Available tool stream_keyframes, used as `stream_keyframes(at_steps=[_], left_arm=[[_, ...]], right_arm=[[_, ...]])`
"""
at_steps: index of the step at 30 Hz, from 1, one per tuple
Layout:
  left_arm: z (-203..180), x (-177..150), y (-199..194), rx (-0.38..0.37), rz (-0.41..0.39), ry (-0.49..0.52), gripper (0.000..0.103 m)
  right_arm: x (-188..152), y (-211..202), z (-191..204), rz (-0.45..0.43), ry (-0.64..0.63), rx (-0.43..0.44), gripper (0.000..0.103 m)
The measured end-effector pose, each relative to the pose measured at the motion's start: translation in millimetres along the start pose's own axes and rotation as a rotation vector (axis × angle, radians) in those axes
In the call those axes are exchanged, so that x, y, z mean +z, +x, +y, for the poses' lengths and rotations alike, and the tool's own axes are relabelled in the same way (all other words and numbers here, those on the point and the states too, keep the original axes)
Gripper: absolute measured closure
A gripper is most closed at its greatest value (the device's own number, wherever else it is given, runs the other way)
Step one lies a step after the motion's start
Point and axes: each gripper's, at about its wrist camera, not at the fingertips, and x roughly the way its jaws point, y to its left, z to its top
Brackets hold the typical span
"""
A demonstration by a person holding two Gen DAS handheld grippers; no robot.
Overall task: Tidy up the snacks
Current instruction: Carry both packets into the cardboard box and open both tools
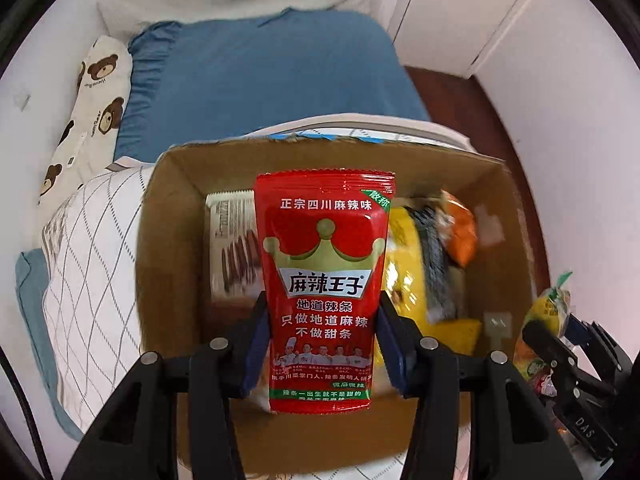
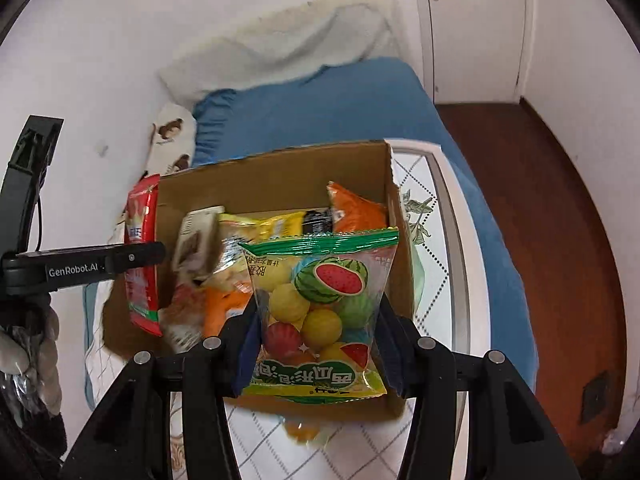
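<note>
My left gripper (image 1: 322, 312) is shut on a red spicy-strip snack packet (image 1: 325, 280) and holds it upright over the open cardboard box (image 1: 176, 216); the packet also shows in the right wrist view (image 2: 141, 256). My right gripper (image 2: 318, 312) is shut on a clear watermelon-gum bag (image 2: 324, 304) with a green top, above the box's near right part (image 2: 396, 240); this bag shows at the right edge of the left wrist view (image 1: 548, 312). The box holds several snacks: a yellow bag (image 1: 404, 264), an orange bag (image 2: 356, 208) and a white packet (image 2: 196, 244).
The box stands on a small table with a white patterned cloth (image 2: 432, 248) next to a bed with a blue sheet (image 1: 260, 80) and a bear-print pillow (image 1: 92, 108). Brown wood floor (image 2: 560, 240) and a white door (image 2: 476, 32) lie to the right.
</note>
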Motion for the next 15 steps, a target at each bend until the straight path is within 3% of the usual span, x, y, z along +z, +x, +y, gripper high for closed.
stream_keyframes(at_steps=[5,6,7,8,9,11,15], left_arm=[[4.5,25.2,45.8,0.024,0.106,-0.017,0.052],[4.5,26.9,52.2,0.033,0.126,-0.019,0.049],[6.4,30.4,61.5,0.039,0.147,-0.024,0.046],[7.7,32.4,65.8,0.04,0.151,-0.027,0.034],[8.7,34.3,67.9,0.045,0.146,-0.029,0.02],[10.8,36.9,71.1,0.073,0.127,-0.026,0.008],[18.2,37.3,72.2,0.08,0.118,-0.045,0.008]], right_arm=[[8.5,45.0,-10.2,0.085,0.042,-0.045,0.046],[9.1,50.2,-13.0,0.102,0.057,-0.048,0.04],[11.4,57.0,-14.8,0.109,0.067,-0.043,0.026],[13.0,62.2,-14.6,0.113,0.075,-0.02,0.014],[14.7,71.4,-14.2,0.118,0.084,-0.015,0.011],[16.1,71.6,-6.6,0.118,0.065,-0.037,0.007],[15.1,73.3,7.6,0.128,0.034,-0.084,0.005]])
